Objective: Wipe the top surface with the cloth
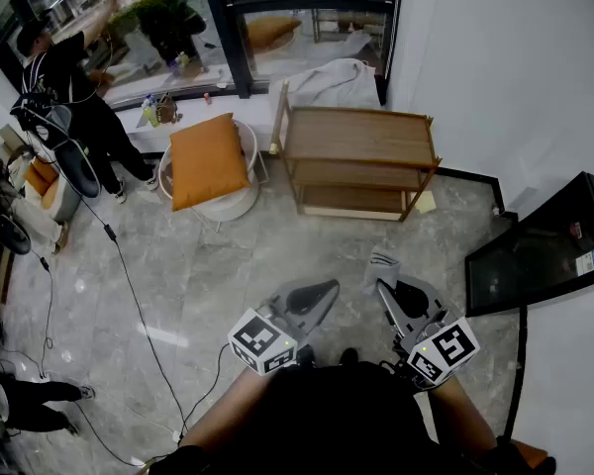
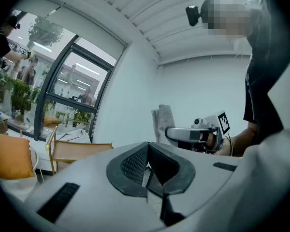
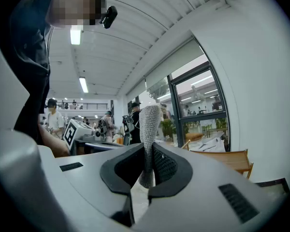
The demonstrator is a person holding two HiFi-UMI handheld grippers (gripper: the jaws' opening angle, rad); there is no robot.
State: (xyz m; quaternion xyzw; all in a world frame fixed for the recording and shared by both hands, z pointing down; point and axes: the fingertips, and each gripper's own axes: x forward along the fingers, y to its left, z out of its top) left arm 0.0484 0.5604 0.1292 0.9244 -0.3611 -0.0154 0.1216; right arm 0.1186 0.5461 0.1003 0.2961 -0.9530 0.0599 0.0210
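Pinching the grey cloth upright between its pads, the right claw hangs over the marble floor beside the left claw, whose jaws are pressed together on nothing. Both are well apart from the wooden shelf unit.

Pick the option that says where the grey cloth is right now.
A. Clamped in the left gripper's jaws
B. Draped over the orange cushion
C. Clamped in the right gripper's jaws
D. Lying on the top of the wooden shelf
C: the right gripper view shows the cloth standing up, pinched between the jaws of the right gripper, while the left gripper holds nothing.
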